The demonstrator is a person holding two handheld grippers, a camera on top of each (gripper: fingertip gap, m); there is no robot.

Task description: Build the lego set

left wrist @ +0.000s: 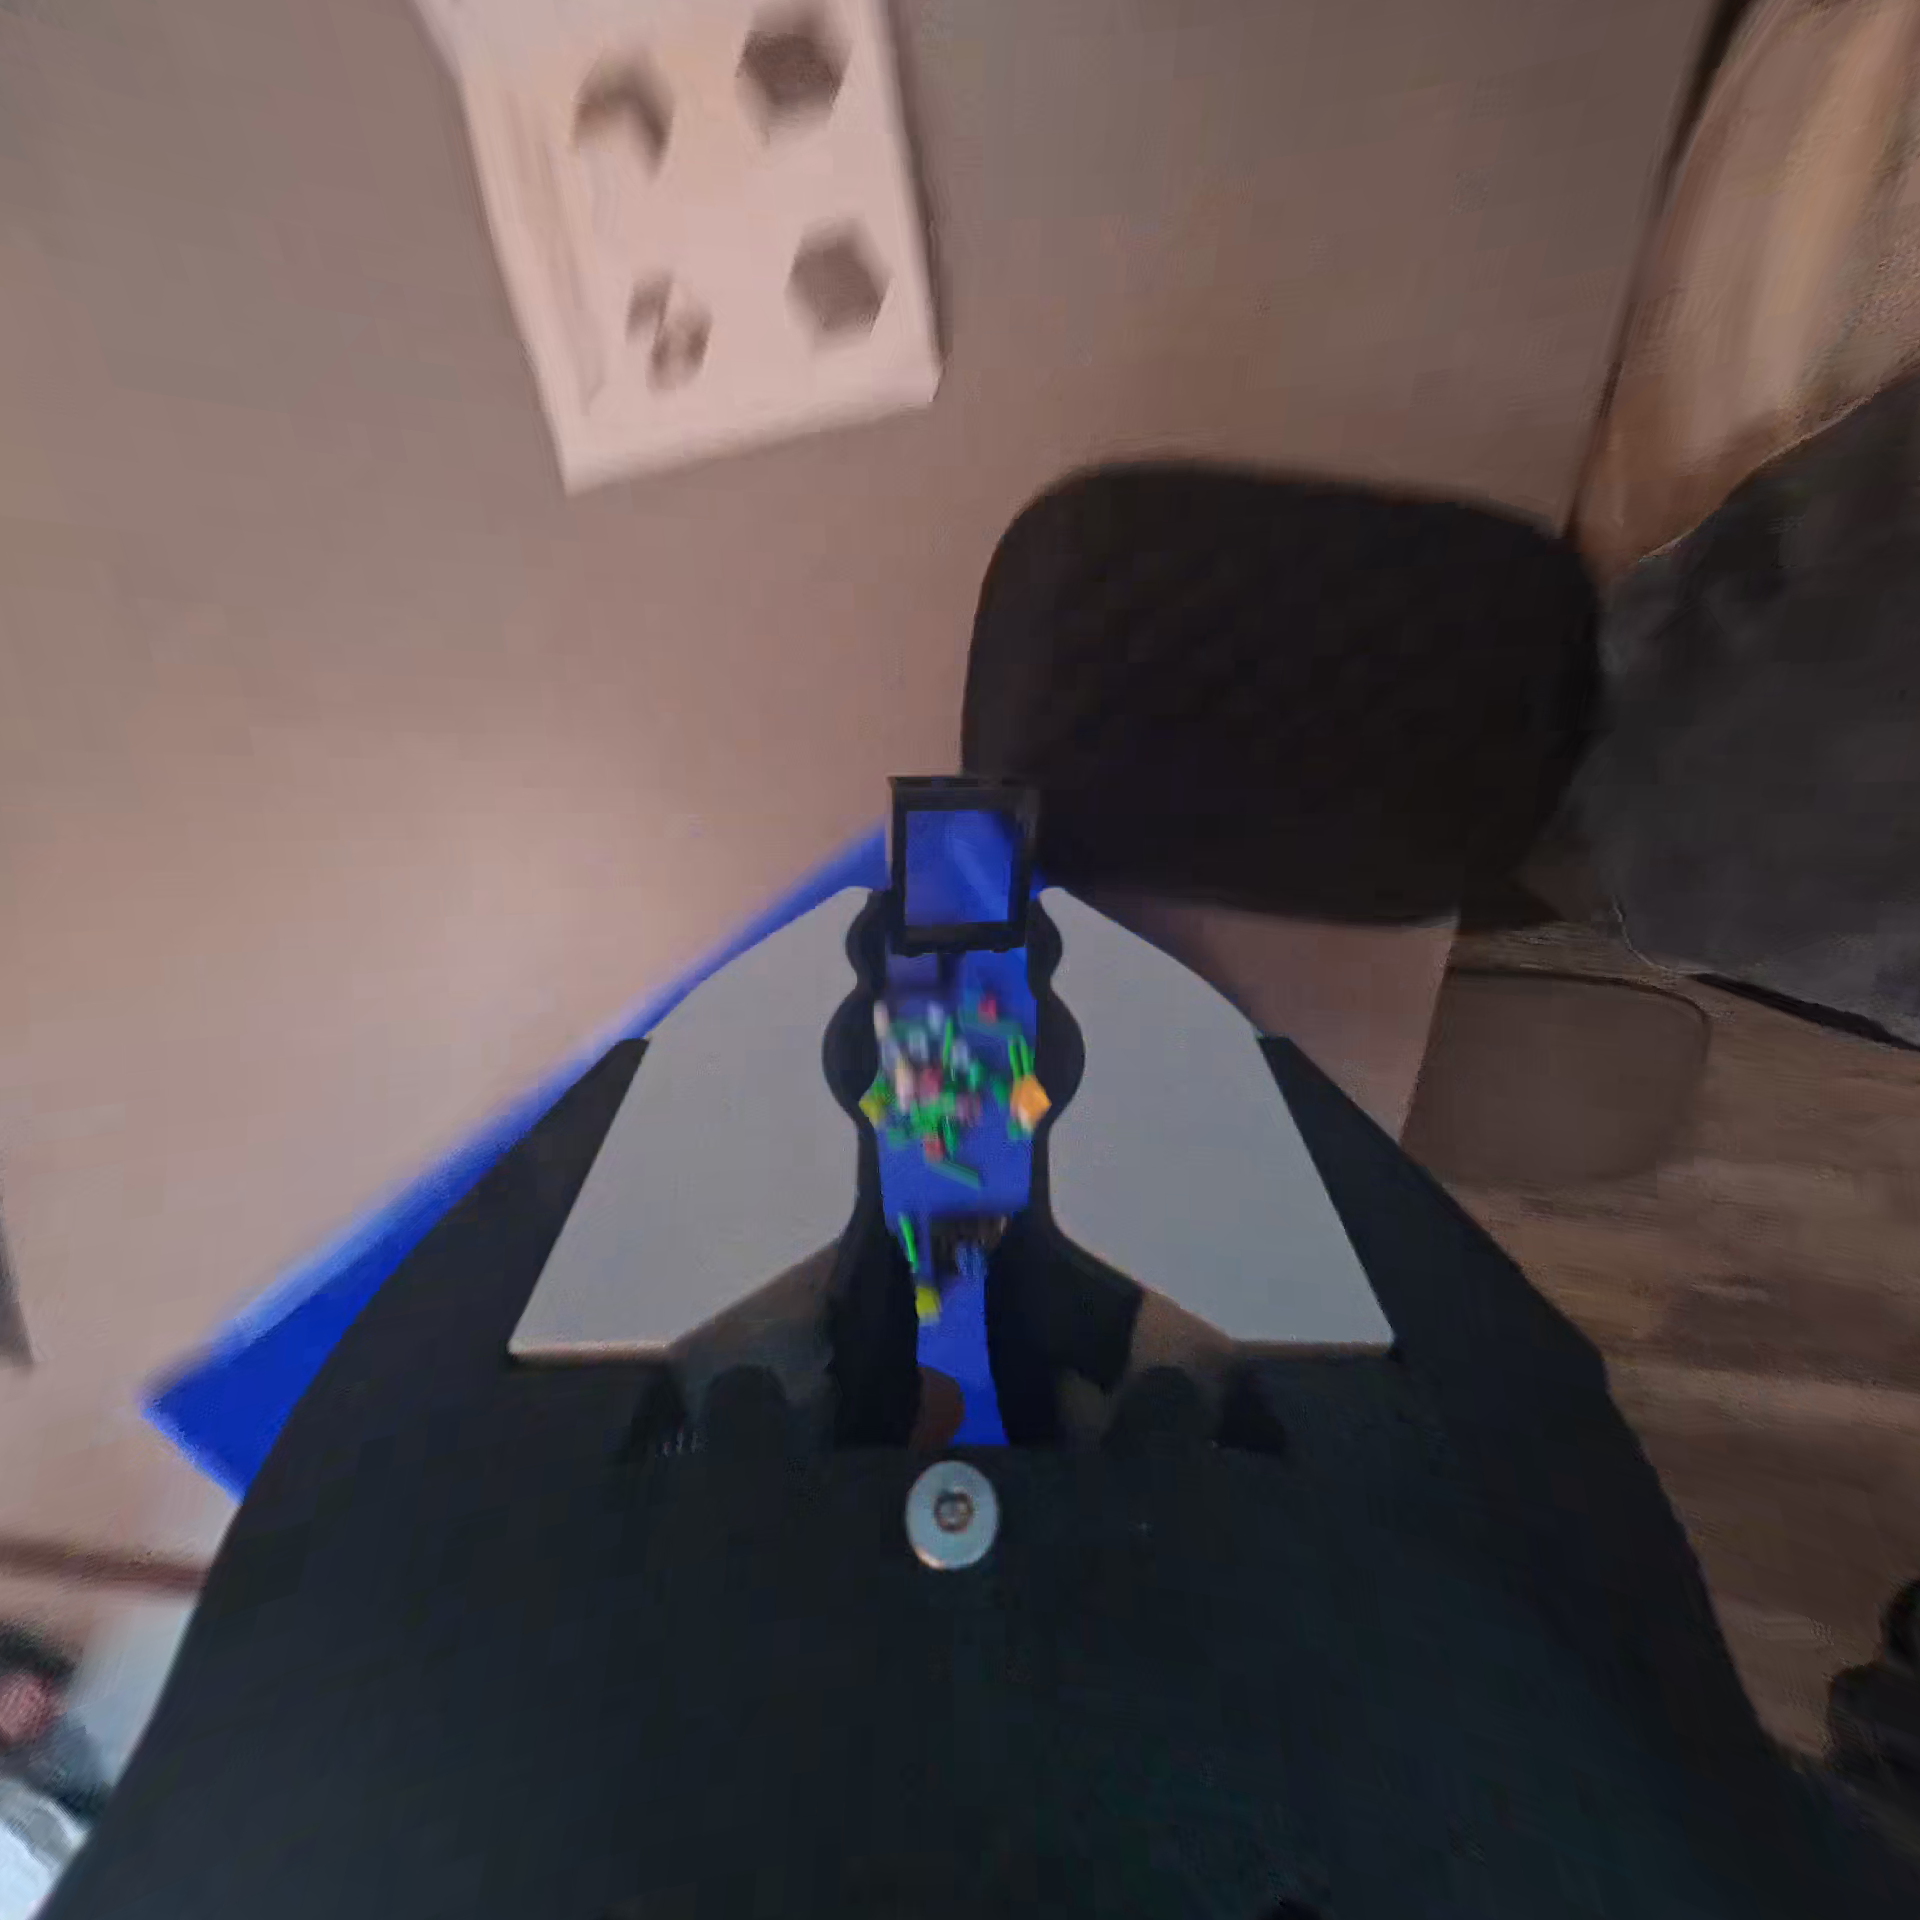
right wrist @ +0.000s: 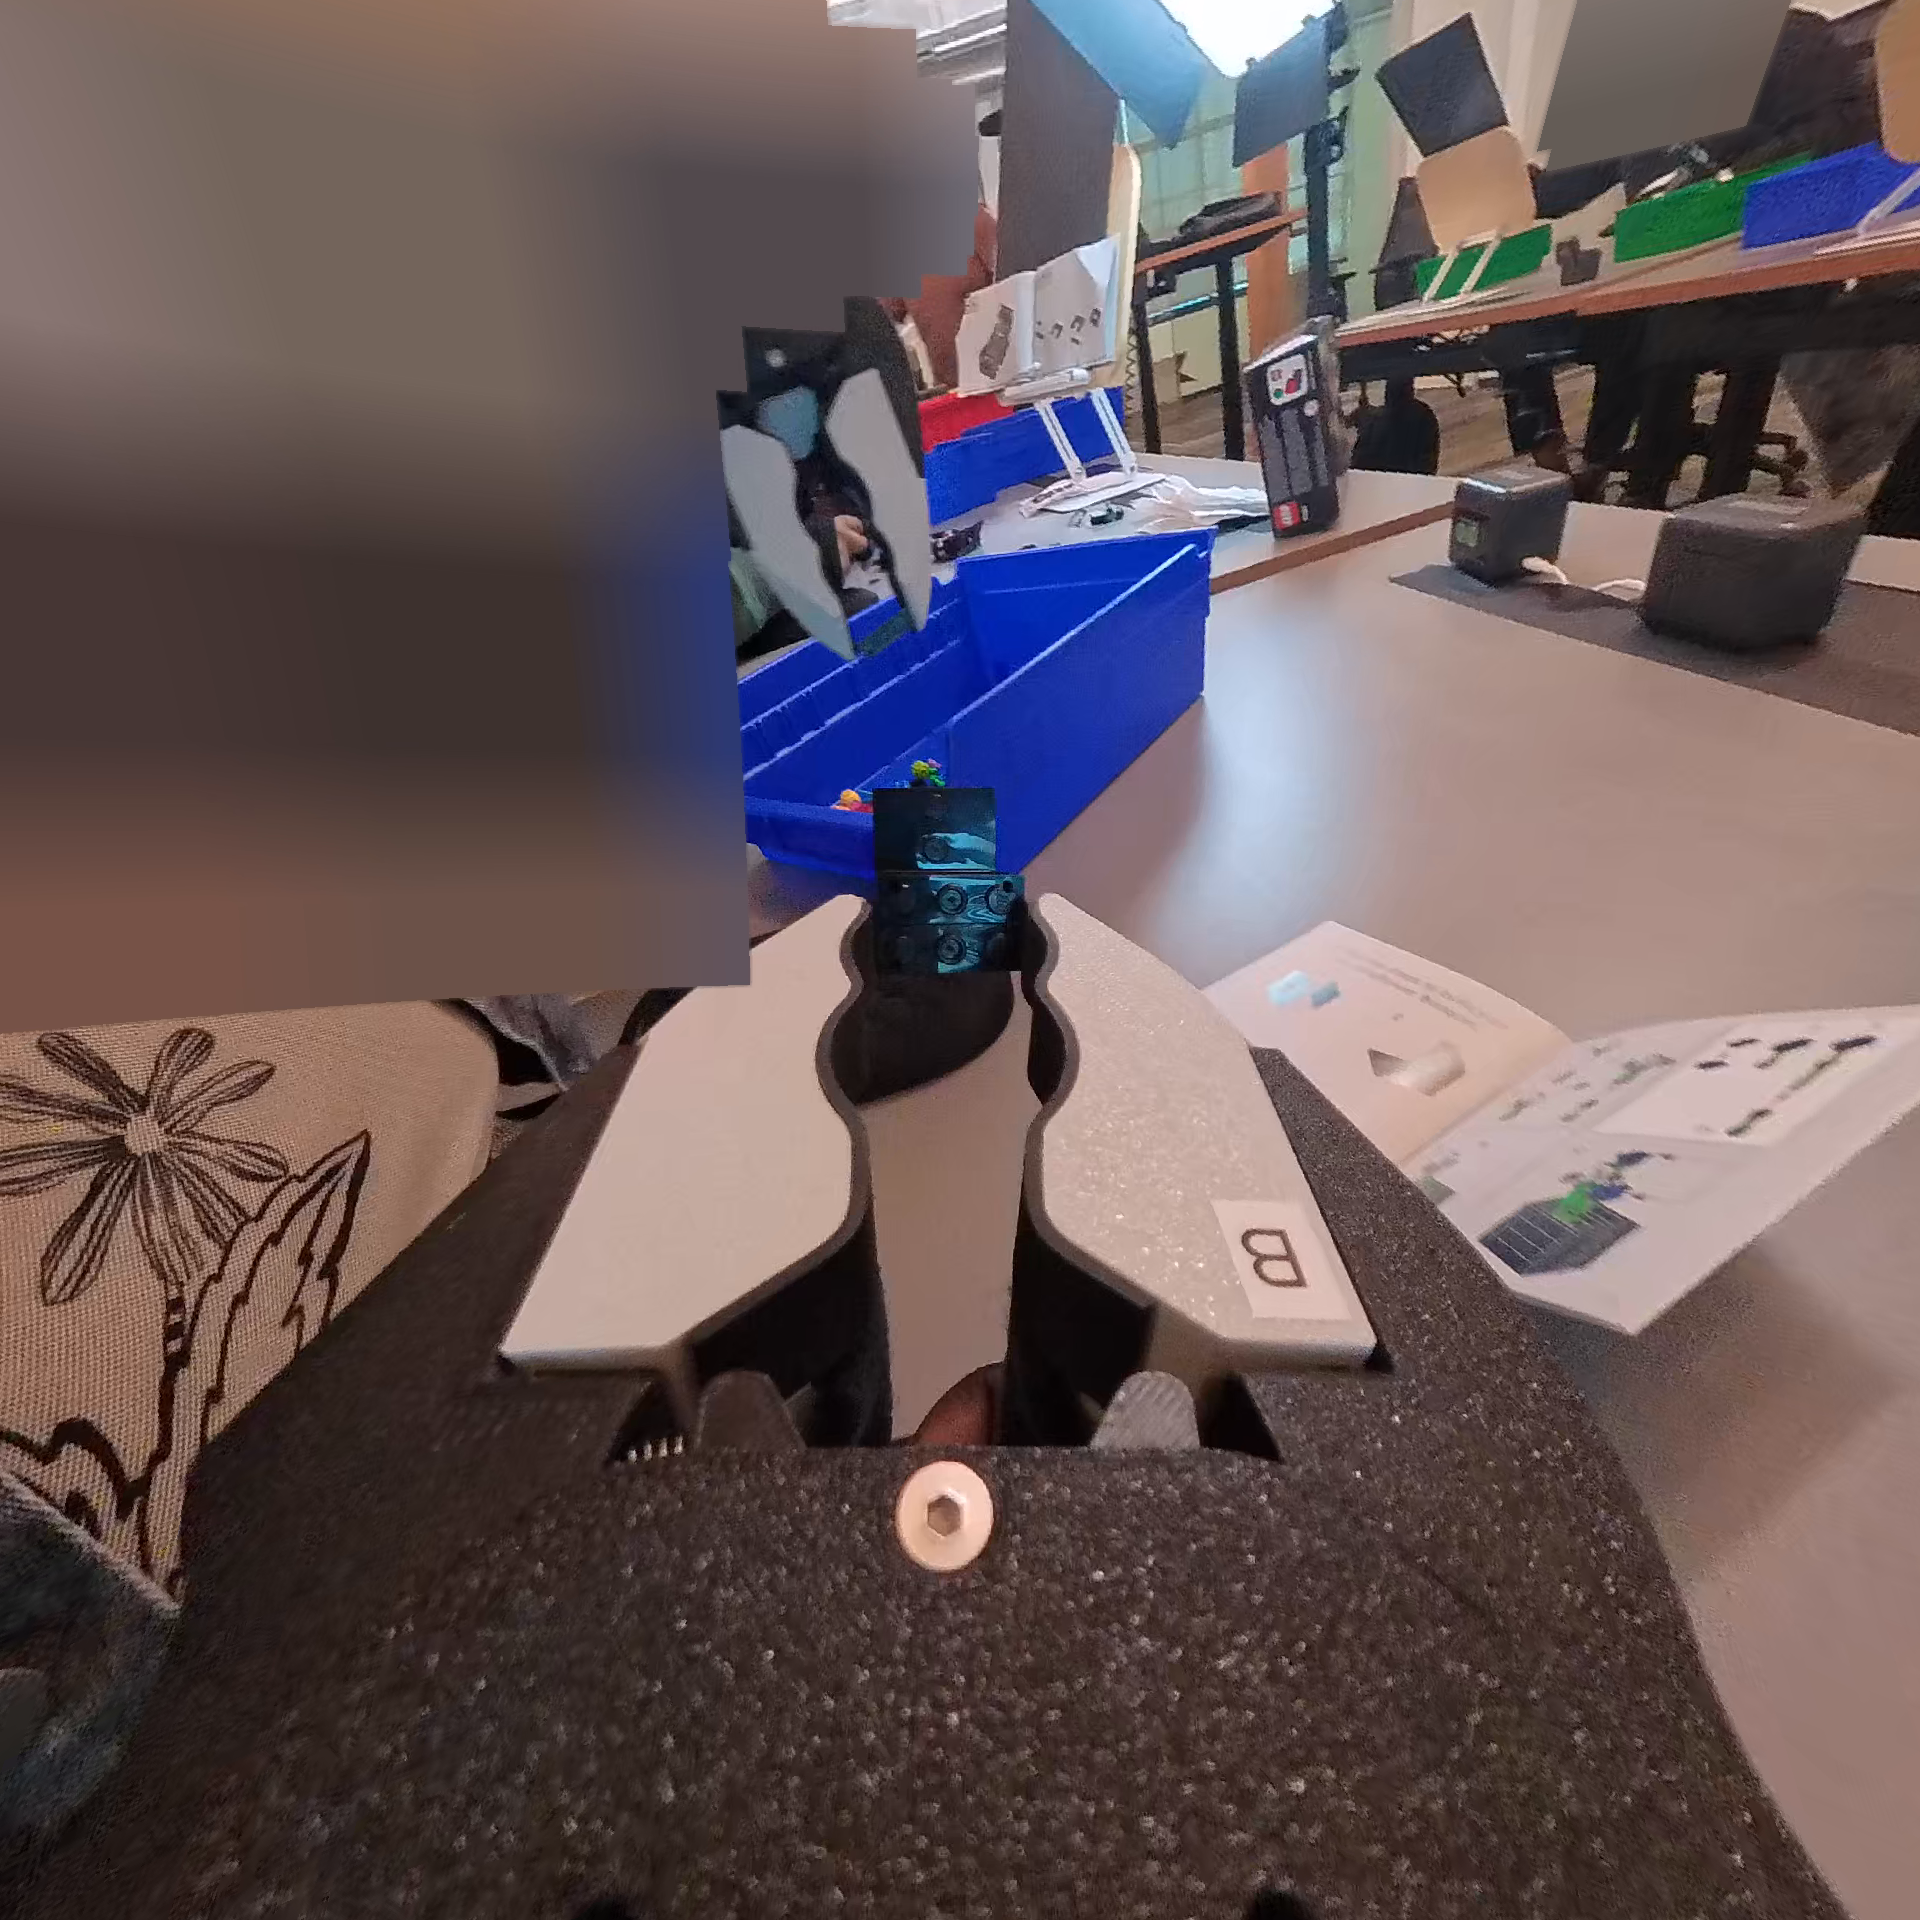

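In the left wrist view my left gripper (left wrist: 958, 914) is shut on a small black square frame piece (left wrist: 900, 862), which stands up past the fingertips. Below it, between the fingers, is a blue bin (left wrist: 312, 1351) holding several small coloured Lego pieces (left wrist: 935, 1081). In the right wrist view my right gripper (right wrist: 948, 935) is shut on a black assembly of studded plates (right wrist: 951, 920), held above the table in front of the blue bin (right wrist: 1081, 686). The left gripper (right wrist: 883, 629) shows farther off, raised over that bin.
An open instruction booklet (right wrist: 1558, 1122) lies on the grey table (right wrist: 1455, 779) to the right, and it also shows blurred in the left wrist view (left wrist: 707, 229). A large dark blurred shape (left wrist: 1278, 696) lies beyond the left gripper. A person's patterned clothing (right wrist: 156, 1195) is at left. Dark boxes (right wrist: 1735, 571) stand at the far right.
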